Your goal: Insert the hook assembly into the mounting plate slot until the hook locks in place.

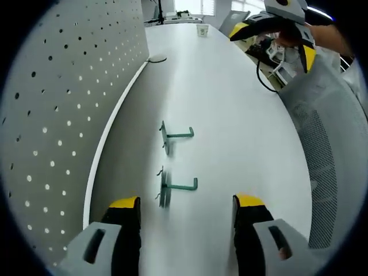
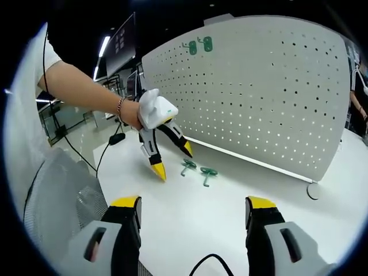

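Left gripper view: a pegboard panel [image 1: 52,115], grey and perforated, is seen standing along the left edge of a white table [image 1: 230,103]. Two green hooks are recorded lying on the table surface, apart from one another: the near hook [image 1: 172,188] just ahead of the left gripper [image 1: 187,210] and between the lines of its jaws, untouched, and the far hook [image 1: 172,135] a little beyond it. The left gripper's yellow-tipped jaws are held wide apart with nothing between them. A small cup [image 1: 202,29] is noted at the far end of the table, a black cable loop [image 1: 156,58] at the foot of the panel, and a mesh chair back [image 1: 328,155] at the right. The right gripper [image 1: 276,43] is seen at upper right, gripped by a hand, well apart from the hooks. Right gripper view: the left gripper [image 2: 172,158], held by a person's hand [image 2: 131,113], is shown with its tips spread just left of the two hooks [image 2: 198,170]. The right gripper [image 2: 192,210] is seen with jaws parted and empty, the hooks well ahead of them. Two green plates [image 2: 199,45] are mounted high on the pegboard [image 2: 270,86]. Dark office surroundings lie at left.
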Demonstrator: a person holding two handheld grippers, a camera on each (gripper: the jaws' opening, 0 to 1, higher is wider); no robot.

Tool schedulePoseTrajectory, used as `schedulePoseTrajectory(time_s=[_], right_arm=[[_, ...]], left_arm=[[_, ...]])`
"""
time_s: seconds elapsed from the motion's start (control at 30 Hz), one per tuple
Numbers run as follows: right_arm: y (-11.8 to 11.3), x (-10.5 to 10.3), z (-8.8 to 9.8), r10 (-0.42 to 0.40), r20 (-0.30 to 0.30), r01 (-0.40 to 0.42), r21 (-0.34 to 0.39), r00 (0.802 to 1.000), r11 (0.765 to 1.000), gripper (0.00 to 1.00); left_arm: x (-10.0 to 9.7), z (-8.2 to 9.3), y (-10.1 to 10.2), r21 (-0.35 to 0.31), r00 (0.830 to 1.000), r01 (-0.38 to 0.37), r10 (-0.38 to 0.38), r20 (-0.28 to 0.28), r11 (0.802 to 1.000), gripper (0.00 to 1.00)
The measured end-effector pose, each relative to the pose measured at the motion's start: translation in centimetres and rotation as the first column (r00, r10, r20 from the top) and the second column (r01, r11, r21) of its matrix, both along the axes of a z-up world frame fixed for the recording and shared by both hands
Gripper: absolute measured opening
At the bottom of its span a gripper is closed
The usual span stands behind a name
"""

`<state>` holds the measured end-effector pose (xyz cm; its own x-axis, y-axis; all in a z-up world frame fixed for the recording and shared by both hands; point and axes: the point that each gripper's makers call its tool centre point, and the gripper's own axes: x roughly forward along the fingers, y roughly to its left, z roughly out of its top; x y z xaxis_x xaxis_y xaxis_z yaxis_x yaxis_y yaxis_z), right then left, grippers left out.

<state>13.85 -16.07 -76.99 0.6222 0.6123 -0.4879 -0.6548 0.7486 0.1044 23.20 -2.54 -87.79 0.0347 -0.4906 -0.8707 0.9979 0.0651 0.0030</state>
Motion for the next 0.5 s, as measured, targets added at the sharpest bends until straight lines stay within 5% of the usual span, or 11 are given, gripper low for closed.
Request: schedulePoseTrajectory(time_s=[0.5], right_arm=[[-0.33,-0.16,0.09,-0.015,-0.003,0.015,0.010,1.000,1.000,0.72]], left_arm=[[0.27,-0.47,-0.44,0.018,1.000,0.022,-0.021,-0.006,1.000,0.64]])
